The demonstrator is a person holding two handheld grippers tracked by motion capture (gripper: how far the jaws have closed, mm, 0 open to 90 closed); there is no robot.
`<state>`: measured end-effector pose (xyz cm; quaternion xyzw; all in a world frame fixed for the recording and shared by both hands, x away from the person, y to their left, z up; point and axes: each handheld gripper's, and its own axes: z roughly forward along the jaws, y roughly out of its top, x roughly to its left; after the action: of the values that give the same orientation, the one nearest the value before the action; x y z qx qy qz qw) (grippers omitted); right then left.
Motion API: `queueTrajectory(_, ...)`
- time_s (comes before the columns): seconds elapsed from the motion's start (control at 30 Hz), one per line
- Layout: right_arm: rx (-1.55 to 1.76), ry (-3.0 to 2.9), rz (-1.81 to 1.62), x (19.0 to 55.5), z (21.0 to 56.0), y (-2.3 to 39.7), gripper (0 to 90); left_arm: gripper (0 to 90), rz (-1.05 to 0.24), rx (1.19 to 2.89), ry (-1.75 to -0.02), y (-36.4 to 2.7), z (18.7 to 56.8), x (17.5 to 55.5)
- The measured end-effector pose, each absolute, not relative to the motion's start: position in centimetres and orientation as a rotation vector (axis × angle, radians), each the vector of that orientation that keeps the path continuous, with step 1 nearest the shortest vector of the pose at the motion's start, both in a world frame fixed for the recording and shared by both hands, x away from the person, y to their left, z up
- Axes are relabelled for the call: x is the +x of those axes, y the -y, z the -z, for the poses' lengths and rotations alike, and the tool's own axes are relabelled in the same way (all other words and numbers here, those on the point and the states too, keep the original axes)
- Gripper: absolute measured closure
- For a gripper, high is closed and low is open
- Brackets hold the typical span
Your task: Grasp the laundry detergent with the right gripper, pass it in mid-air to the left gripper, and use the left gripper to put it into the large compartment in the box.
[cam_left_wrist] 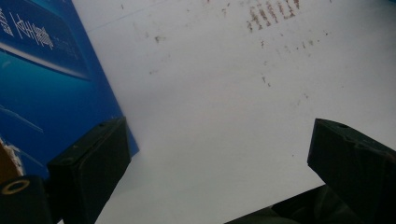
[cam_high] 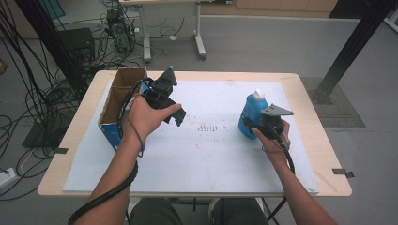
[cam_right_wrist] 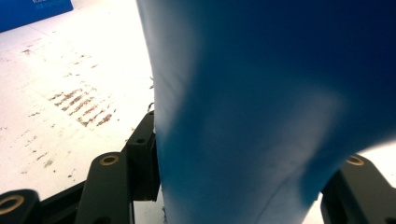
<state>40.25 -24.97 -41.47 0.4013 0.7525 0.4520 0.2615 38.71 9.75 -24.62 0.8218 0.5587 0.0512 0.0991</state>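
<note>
Seen from above, the right tongs (cam_high: 256, 129) clench the upright blue bottle (cam_high: 252, 114), while the left tongs (cam_left_wrist: 219, 154) gape released beside the box (cam_left_wrist: 42, 84).

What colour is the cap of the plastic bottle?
White, on the blue plastic bottle; the cap shows best in the high view.

I have the bottle (cam_high: 252, 115) standing upright on the sheet (cam_high: 211, 159) that covers the table (cam_high: 309, 101), between the jaws of my right hand-held gripper (cam_high: 253, 127), pads against its sides. My left hand-held gripper (cam_high: 174, 108) hangs over the sheet well to the left of that one, with the open box (cam_high: 117, 101) just beside it on its left.
</note>
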Motion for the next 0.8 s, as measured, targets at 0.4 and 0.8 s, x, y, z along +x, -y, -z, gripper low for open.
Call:
queueTrajectory(0.4, 1.090, -2.037, -1.229, 40.28, 41.46, 25.03, 42.6, 6.5, -0.159, 2.440, -1.643, -9.60, 24.36, 38.81)
queueTrajectory(0.8, 1.095, -2.037, -1.233, 40.29, 41.45, 25.06, 43.1, 6.5, -0.164, 2.440, -1.642, -9.39, 24.11, 38.84)
